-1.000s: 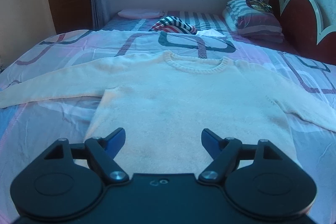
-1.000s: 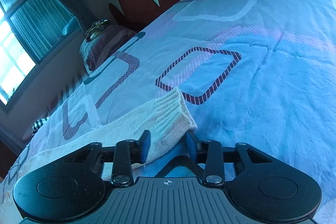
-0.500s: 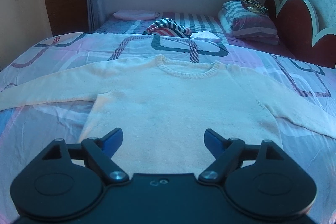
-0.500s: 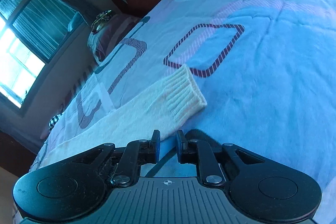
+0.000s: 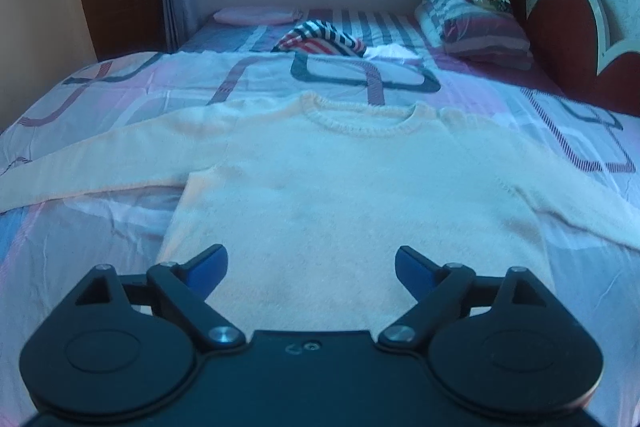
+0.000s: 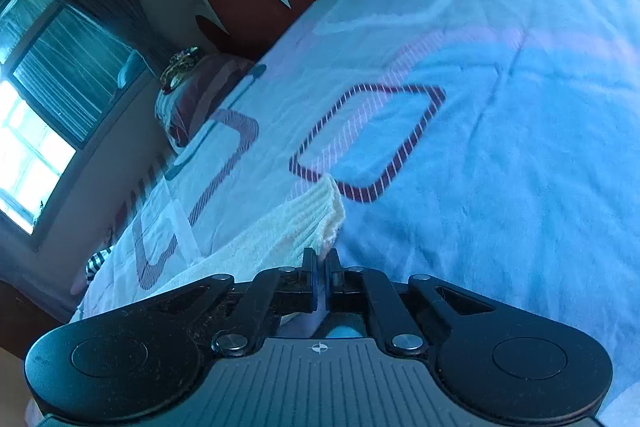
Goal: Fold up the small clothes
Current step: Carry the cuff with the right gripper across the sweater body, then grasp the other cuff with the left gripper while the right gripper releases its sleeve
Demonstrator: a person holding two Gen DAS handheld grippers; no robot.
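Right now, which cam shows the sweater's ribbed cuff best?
Right wrist: the ribbed cuff sits just ahead of the shut right gripper, knit ribs clear. Left wrist shows the sweater body, both sleeves running out of frame, no cuff.

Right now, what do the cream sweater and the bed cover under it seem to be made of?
The sweater looks like soft knitted yarn, maybe wool or acrylic: fuzzy matte surface, ribbed collar, ribbed cuff. The bed cover looks like thin woven cloth, probably cotton, with a printed pattern, matte finish and fine creases.
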